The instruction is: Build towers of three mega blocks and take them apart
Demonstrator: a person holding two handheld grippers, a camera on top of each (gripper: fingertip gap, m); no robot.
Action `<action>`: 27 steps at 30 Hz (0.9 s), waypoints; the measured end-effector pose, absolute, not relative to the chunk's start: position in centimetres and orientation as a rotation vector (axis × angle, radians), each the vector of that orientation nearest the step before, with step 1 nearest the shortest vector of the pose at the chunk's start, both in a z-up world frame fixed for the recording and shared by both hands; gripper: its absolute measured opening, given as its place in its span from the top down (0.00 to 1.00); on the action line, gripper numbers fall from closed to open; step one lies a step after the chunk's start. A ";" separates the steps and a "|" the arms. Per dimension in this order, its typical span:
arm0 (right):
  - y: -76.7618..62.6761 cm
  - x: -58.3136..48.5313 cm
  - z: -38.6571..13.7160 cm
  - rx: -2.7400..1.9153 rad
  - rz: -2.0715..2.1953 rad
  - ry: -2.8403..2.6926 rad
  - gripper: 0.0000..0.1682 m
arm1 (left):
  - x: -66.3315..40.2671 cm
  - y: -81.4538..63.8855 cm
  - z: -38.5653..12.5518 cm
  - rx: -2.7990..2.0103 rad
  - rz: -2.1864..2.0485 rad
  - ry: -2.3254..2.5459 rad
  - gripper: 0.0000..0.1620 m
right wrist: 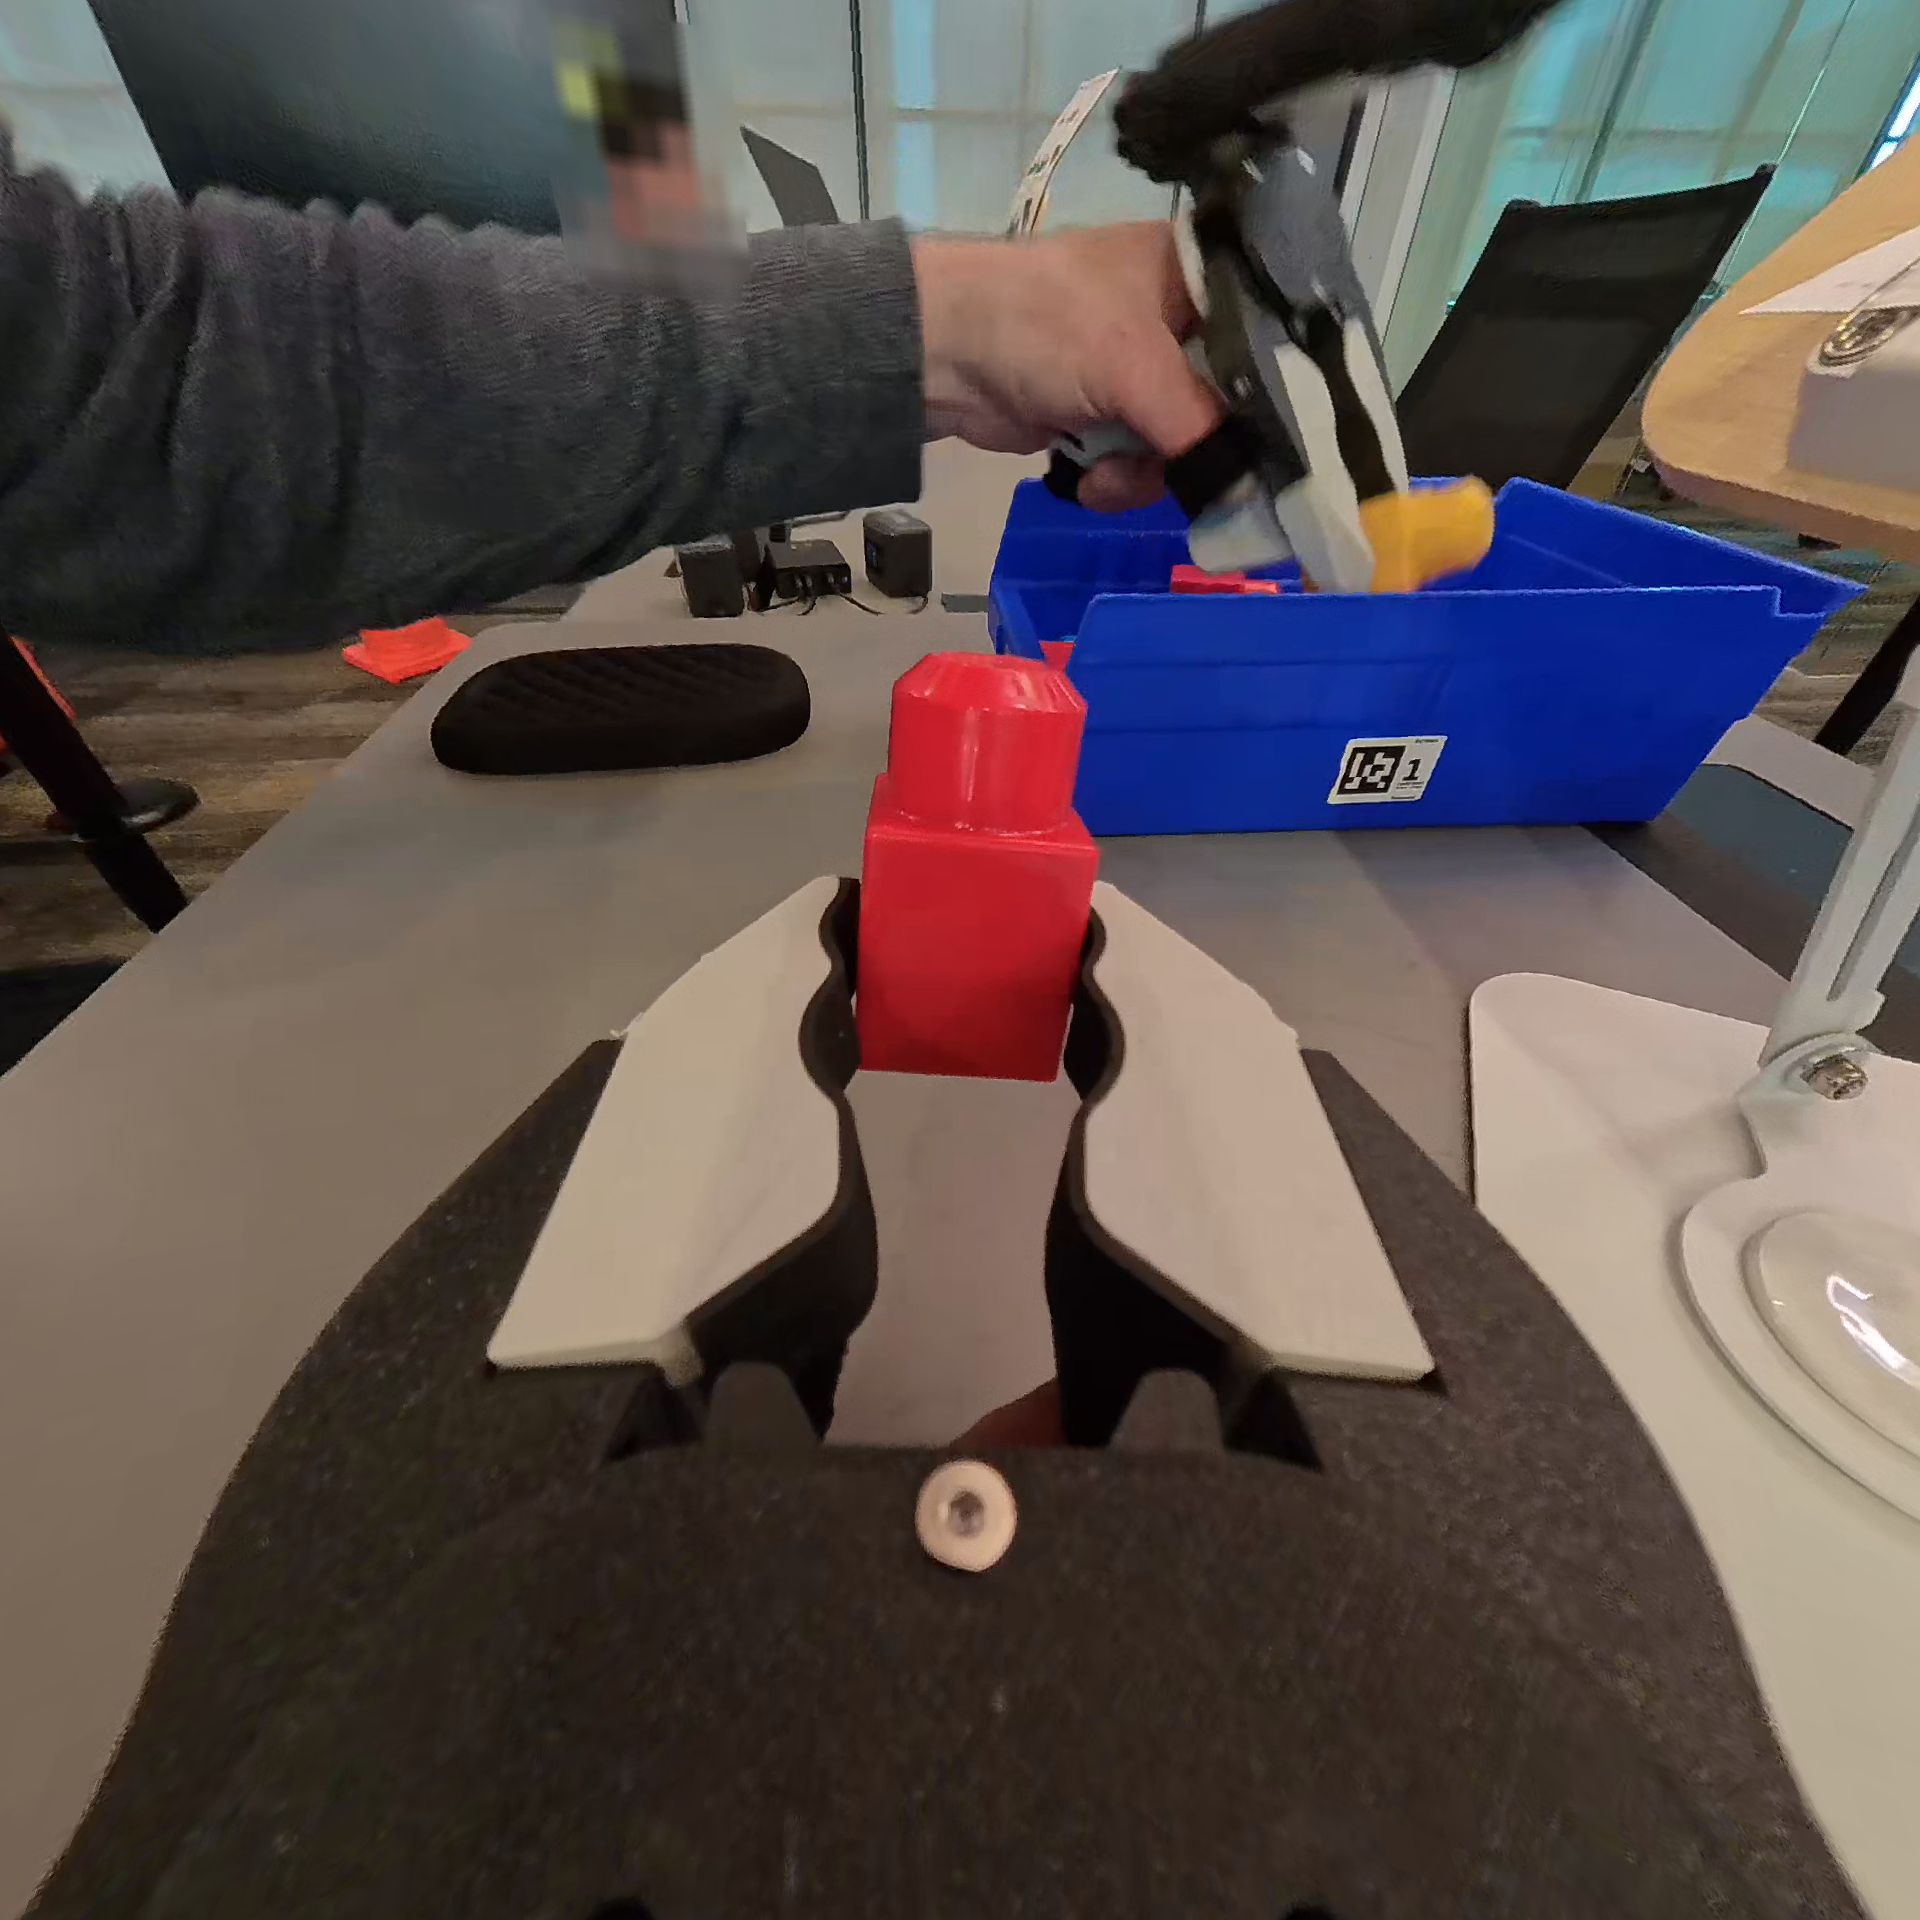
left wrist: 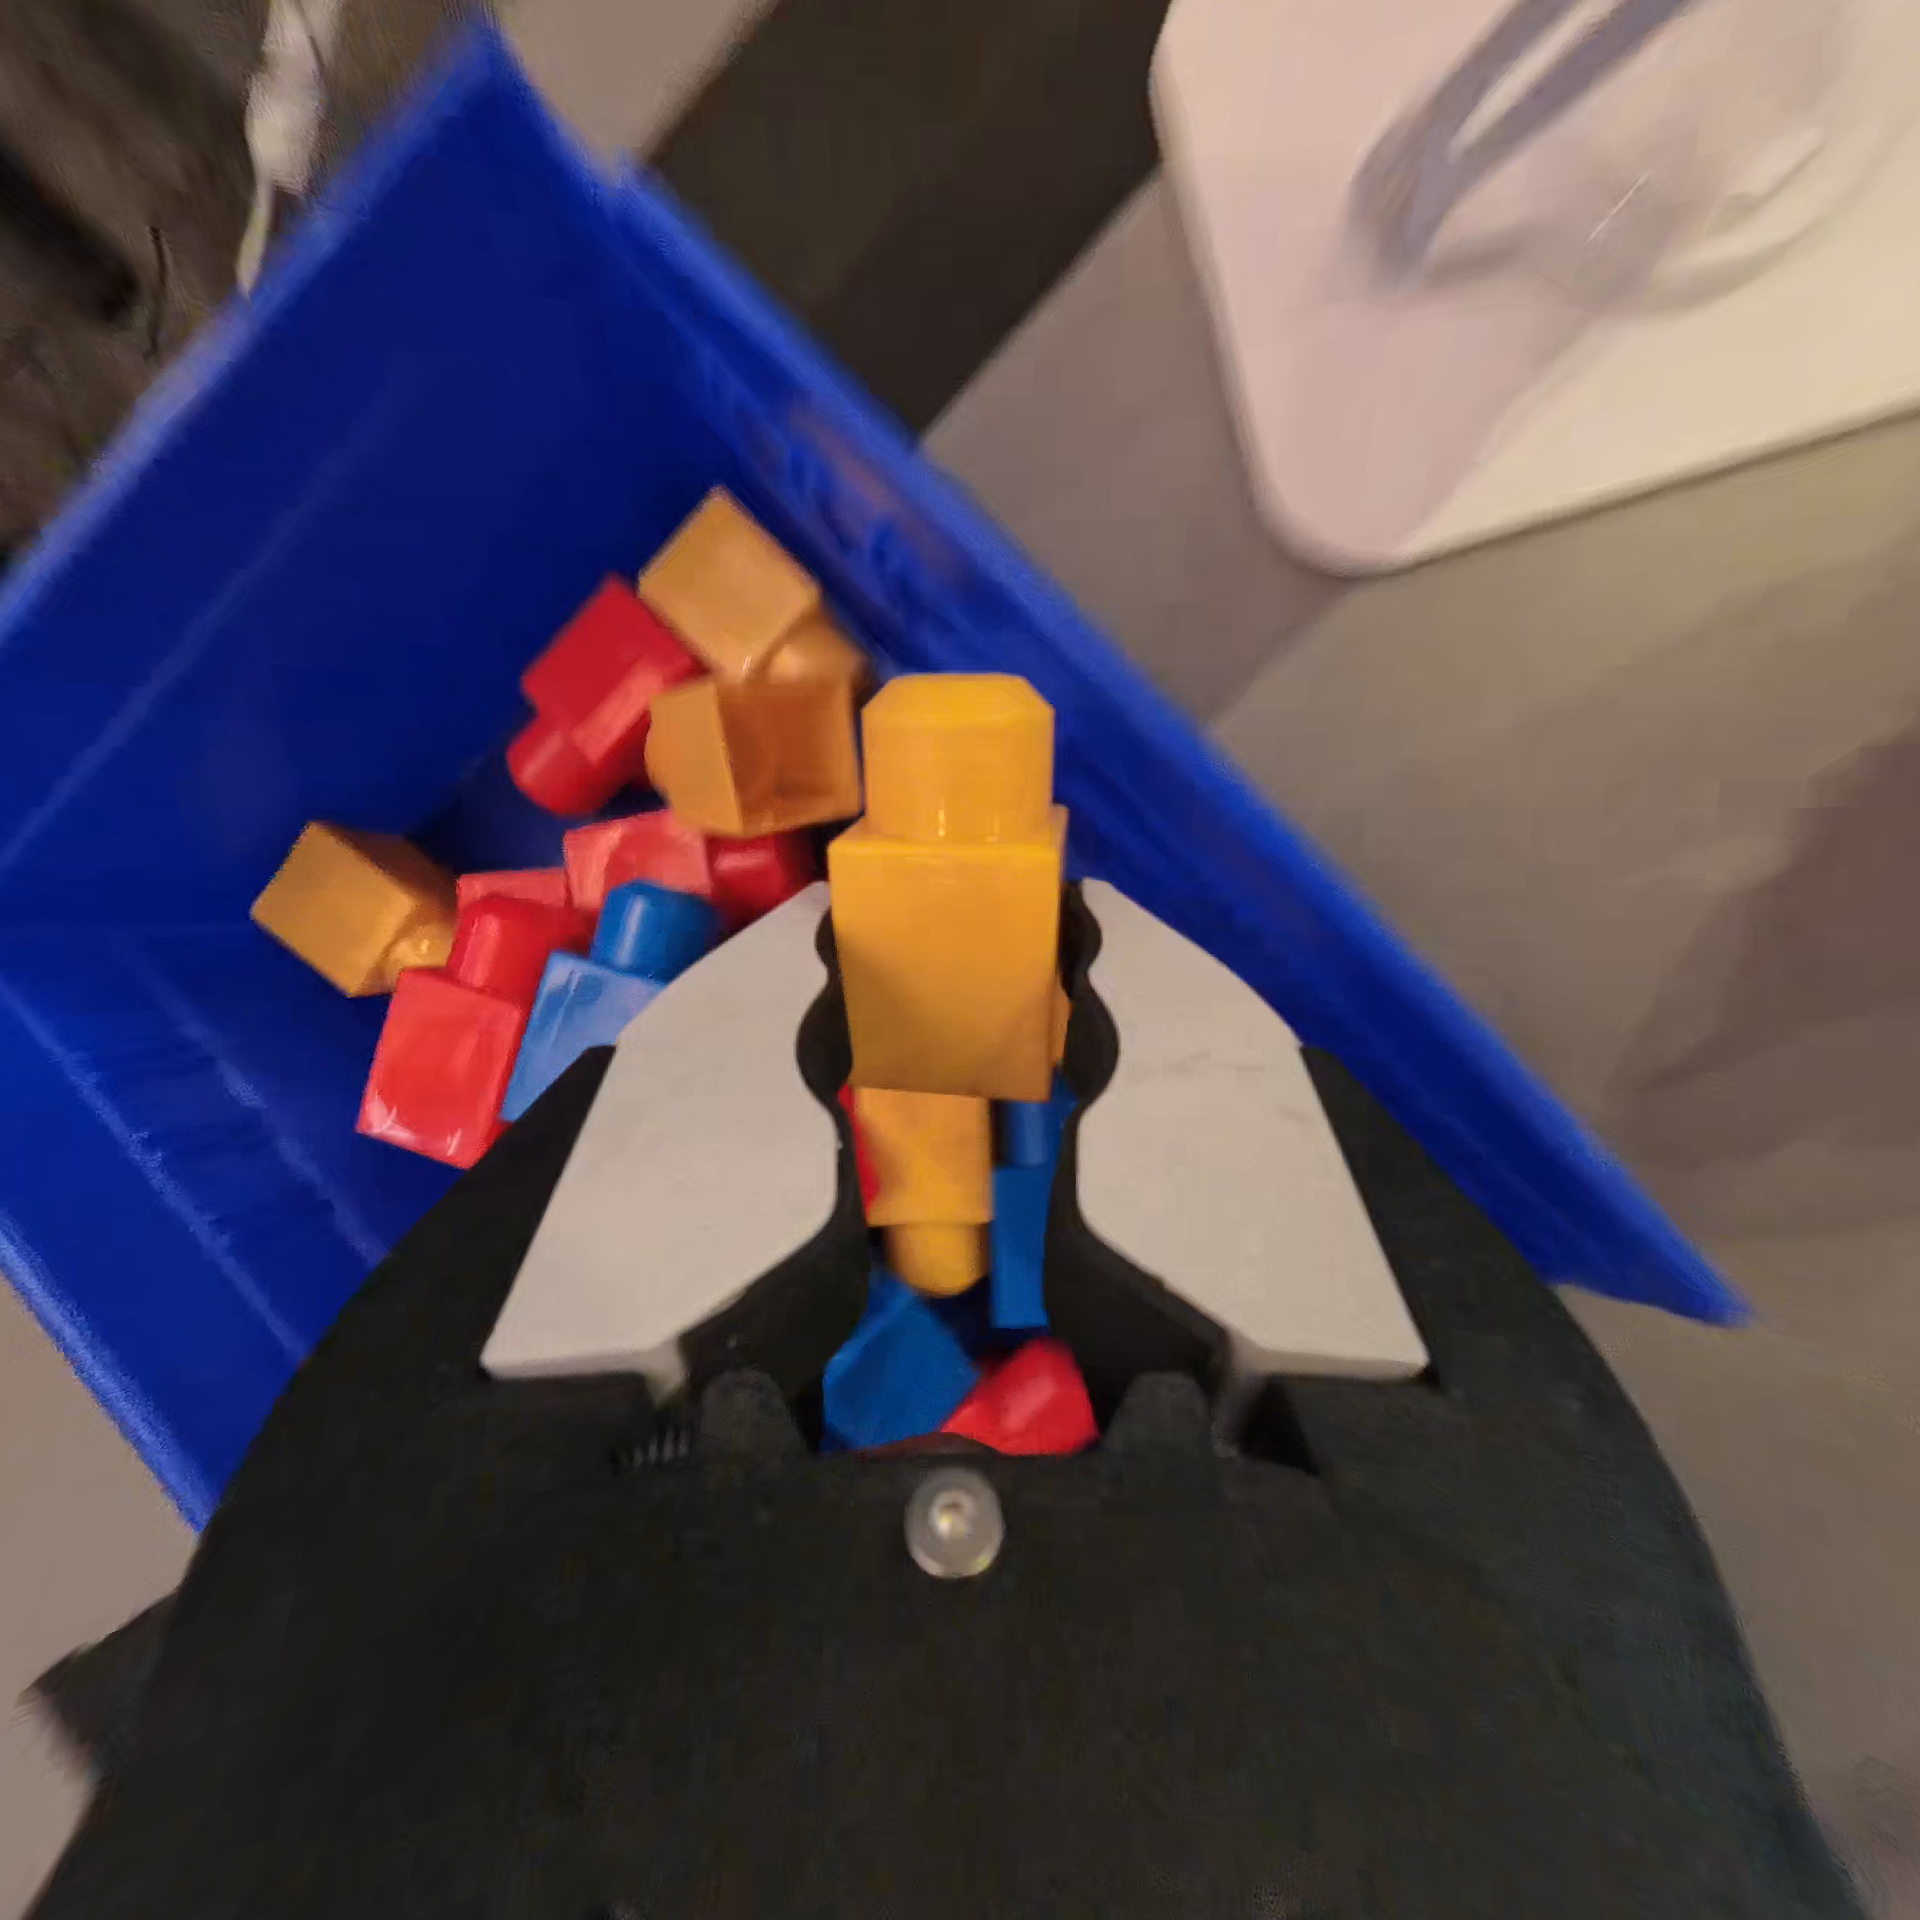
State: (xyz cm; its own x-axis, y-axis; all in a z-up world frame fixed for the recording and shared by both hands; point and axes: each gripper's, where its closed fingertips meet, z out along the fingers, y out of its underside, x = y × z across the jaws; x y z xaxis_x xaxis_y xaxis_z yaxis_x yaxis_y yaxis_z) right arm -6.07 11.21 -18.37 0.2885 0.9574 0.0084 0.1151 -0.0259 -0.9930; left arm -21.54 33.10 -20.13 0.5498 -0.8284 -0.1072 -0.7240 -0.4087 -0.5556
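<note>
Left hand-held gripper [left wrist: 951, 987]: clenched on a yellow block [left wrist: 951, 935], which it holds above the open blue bin [left wrist: 364, 499]; the stud of the block points away from the camera
Right hand-held gripper [right wrist: 971, 977]: grasps a red block [right wrist: 977, 935] by its sides, stud upward, over the grey table [right wrist: 416, 987]; whether the block touches the table, the view does not tell
Blue bin: stands on the table beyond the red block, with a white sticker [right wrist: 1387, 769] on its front wall
Loose blocks [left wrist: 582, 862]: red, blue and gold ones lie in a heap inside the bin
Person's hand [right wrist: 1049, 343]: in the right wrist view it holds the left hand-held gripper over the bin, with a grey sleeve [right wrist: 416, 416] behind it
Black pad [right wrist: 623, 707]: lies on the table, left of the bin and apart from it
</note>
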 end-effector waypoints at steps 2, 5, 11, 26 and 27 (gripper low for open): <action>11.3 -6.2 -17.9 -1.430 0.992 -1.036 0.78 | -19.7 31.2 -15.8 -2.075 -0.449 1.120 0.77; 11.3 -6.8 -16.5 -1.417 1.073 -0.992 0.78 | -16.0 26.5 -8.7 -1.764 -0.782 0.940 0.77; 10.8 -7.1 -13.9 -1.382 1.201 -0.918 0.78 | -9.0 17.8 -3.0 -1.385 -1.229 0.780 0.77; 11.0 -6.0 -12.8 -1.372 1.213 -0.912 0.78 | -1.9 12.4 -7.0 -1.263 -1.445 0.849 0.77; 11.0 -6.0 -12.9 -1.370 1.216 -0.910 0.78 | -1.8 12.4 -7.2 -1.267 -1.445 0.852 0.77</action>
